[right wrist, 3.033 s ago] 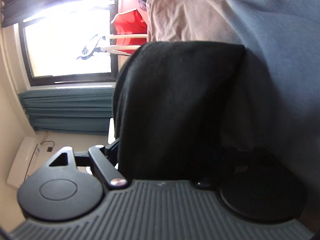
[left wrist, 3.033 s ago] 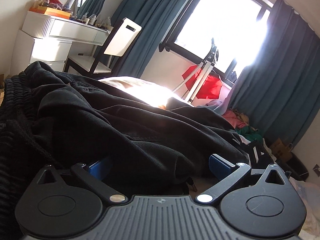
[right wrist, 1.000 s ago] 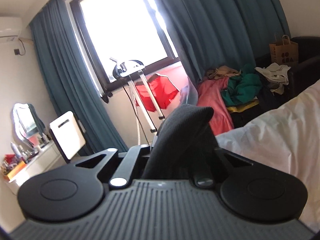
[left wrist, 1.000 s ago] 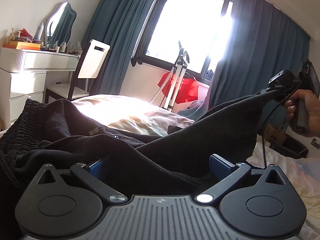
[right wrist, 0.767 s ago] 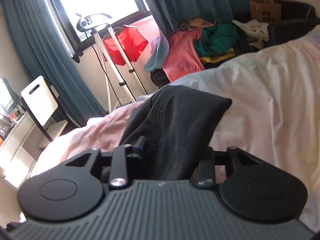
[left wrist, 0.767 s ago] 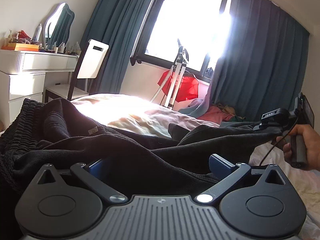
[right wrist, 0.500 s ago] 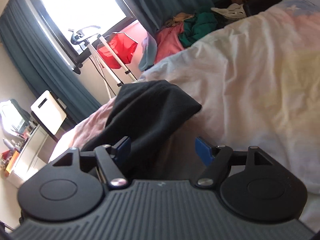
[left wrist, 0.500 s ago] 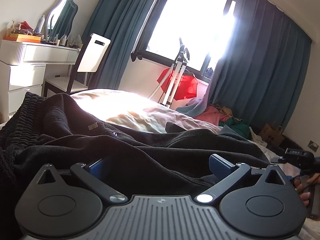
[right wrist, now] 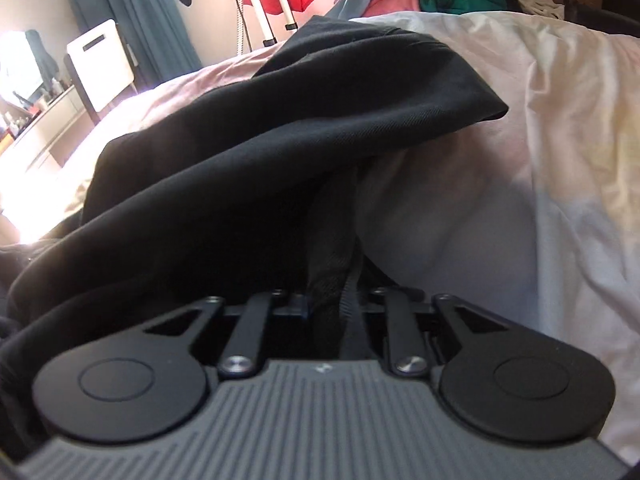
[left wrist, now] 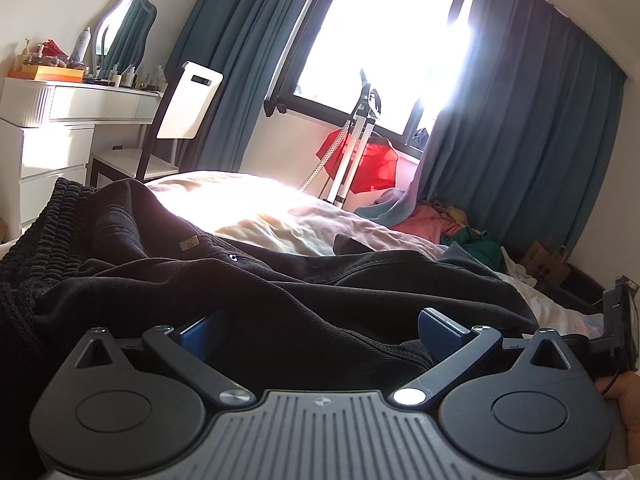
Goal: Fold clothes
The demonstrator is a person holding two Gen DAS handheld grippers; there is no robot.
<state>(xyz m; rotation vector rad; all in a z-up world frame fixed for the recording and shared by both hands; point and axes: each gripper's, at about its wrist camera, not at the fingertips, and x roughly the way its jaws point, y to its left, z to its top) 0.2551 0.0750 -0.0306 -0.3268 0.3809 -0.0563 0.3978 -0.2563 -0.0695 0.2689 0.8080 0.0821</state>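
Observation:
A black garment (left wrist: 248, 280) with a ribbed elastic waistband (left wrist: 44, 232) lies spread on the bed (left wrist: 280, 216). My left gripper (left wrist: 316, 324) is open, its blue pads (left wrist: 436, 324) wide apart with black cloth bunched between them. In the right wrist view the same black garment (right wrist: 320, 120) lies over the white bedsheet (right wrist: 560, 160). My right gripper (right wrist: 328, 300) is shut on a fold of this black cloth, low against the sheet. The right gripper's body and the hand show at the left wrist view's right edge (left wrist: 616, 320).
A white dresser (left wrist: 60, 120) with a mirror and bottles and a white chair (left wrist: 188, 104) stand at the left. A stand with a red cloth (left wrist: 356, 152) is by the window. A clothes pile (left wrist: 460, 228) and a paper bag (left wrist: 548, 264) lie beyond the bed.
My right gripper brought the cloth down from the air to the sheet, opened half a second ago, and has now shut on a fold again. The left gripper stayed open in place.

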